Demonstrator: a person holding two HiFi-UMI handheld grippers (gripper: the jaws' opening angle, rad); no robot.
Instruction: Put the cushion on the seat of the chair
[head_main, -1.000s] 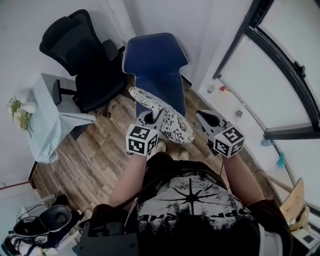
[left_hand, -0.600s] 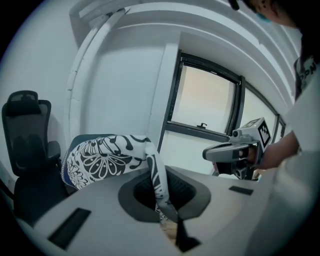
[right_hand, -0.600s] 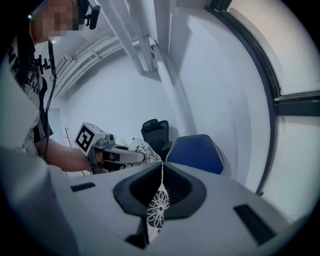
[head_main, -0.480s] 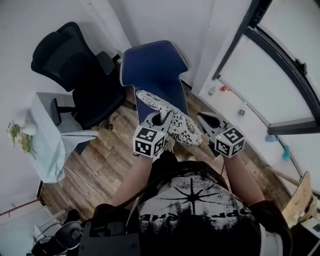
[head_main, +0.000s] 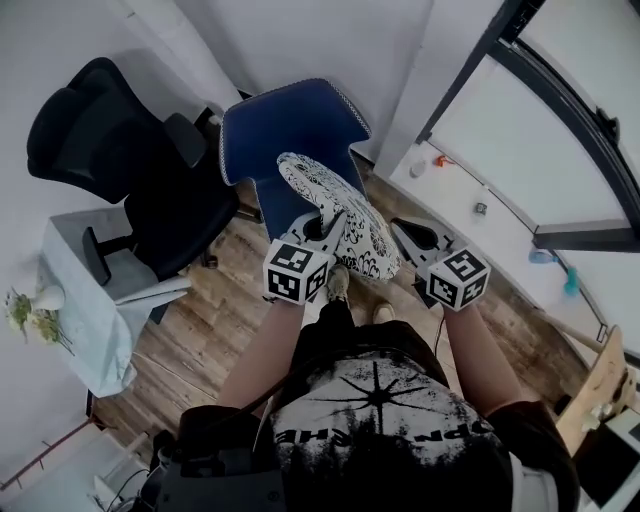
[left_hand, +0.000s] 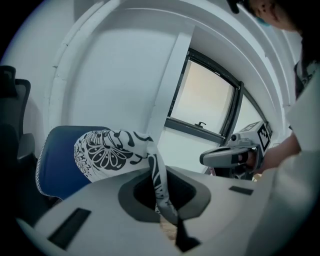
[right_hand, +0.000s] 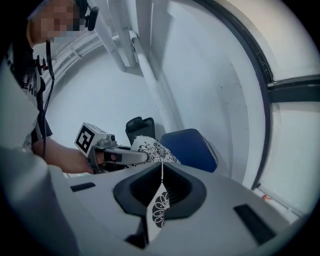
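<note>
Black-and-white floral fabric cushion (head_main: 335, 215) points long-ways up-left at the blue padded chair (head_main: 285, 140), nearer than before, left gripper (head_main: 318, 230) and right gripper (head_main: 398, 228) both pinching it

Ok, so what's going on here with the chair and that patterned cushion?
A person holds a gripper in each hand, and both are clamped on the black-and-white patterned cushion: the left gripper on one edge, the right gripper on a corner. The cushion is held up in the air in front of the blue chair, not yet set down on its seat.
</note>
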